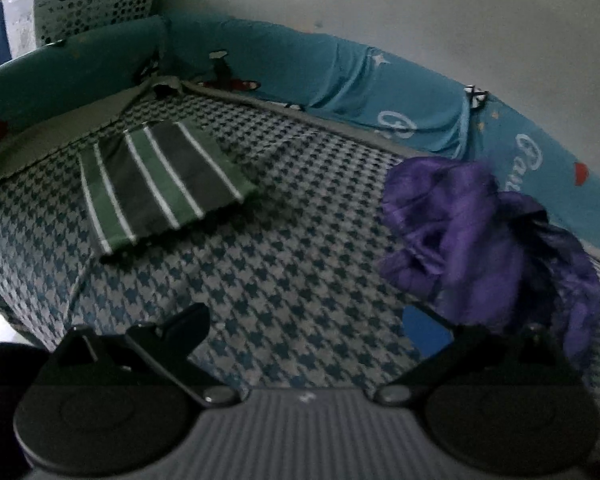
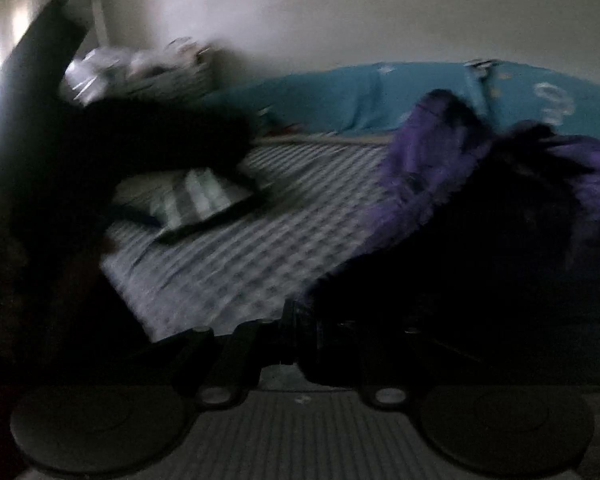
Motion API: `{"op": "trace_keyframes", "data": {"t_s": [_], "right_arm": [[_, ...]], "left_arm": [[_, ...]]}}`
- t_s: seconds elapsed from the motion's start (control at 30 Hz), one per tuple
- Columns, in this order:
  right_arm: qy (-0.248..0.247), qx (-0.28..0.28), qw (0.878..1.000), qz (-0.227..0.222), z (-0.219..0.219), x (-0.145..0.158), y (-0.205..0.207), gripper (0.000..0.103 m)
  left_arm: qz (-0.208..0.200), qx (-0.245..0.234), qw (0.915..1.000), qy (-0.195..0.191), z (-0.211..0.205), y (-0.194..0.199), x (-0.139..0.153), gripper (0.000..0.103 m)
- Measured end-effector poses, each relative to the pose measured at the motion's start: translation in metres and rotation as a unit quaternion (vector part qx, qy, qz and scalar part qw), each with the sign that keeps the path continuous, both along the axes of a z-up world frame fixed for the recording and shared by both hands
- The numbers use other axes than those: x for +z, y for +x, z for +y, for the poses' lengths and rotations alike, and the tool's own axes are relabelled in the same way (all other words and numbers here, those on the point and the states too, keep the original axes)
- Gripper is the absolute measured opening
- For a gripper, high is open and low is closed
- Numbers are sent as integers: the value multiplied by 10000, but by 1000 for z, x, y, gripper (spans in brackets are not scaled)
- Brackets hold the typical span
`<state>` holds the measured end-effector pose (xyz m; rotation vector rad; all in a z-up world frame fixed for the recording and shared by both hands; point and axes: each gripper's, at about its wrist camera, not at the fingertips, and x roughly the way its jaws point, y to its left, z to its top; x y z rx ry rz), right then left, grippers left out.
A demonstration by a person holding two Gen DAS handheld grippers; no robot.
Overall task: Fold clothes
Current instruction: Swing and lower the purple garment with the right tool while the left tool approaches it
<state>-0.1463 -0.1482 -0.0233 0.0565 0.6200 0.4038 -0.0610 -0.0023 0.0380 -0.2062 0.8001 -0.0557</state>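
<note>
Houndstooth-patterned blue and white bedsheet (image 1: 284, 248) fills the left wrist view, sharp enough to show a folded green and grey striped cloth (image 1: 160, 184) lying flat on it, far left of the crumpled purple satin garment (image 1: 484, 248); behind that cloth stands a white perforated plastic basket (image 1: 96, 8). Right wrist view is smeared by blur, yet it alone shows the purple garment running down into the right gripper (image 2: 296, 336), jaws pinched together on the fabric. Left gripper (image 1: 312, 332) points down at the sheet, jaws spread wide, nothing between them, its right finger just beside the garment's edge.
</note>
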Motion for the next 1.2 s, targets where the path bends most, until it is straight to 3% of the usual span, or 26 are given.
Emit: {"op": "trace_keyframes", "data": {"t_s": [0.13, 0.23, 0.4, 0.6, 1.03, 1.2], "right_arm": [[-169, 808, 9964, 201, 23, -6, -7, 10], [-317, 903, 9949, 308, 25, -10, -8, 12], [-136, 707, 9967, 369, 11, -5, -8, 15], [-326, 429, 9984, 143, -14, 10, -6, 16], [-713, -331, 9969, -65, -75, 33, 42, 20], [-857, -560, 9946, -193, -95, 32, 66, 27]], "left_arm": [[-27, -193, 9998, 2, -9, -4, 3, 103], [-18, -307, 9995, 30, -17, -3, 3, 103], [49, -419, 9990, 137, -30, 7, -1, 103], [115, -536, 9981, 272, -43, 23, -7, 103], [349, -819, 9945, 548, -71, 77, -27, 103], [427, -895, 9937, 529, -83, 104, -35, 103]]}}
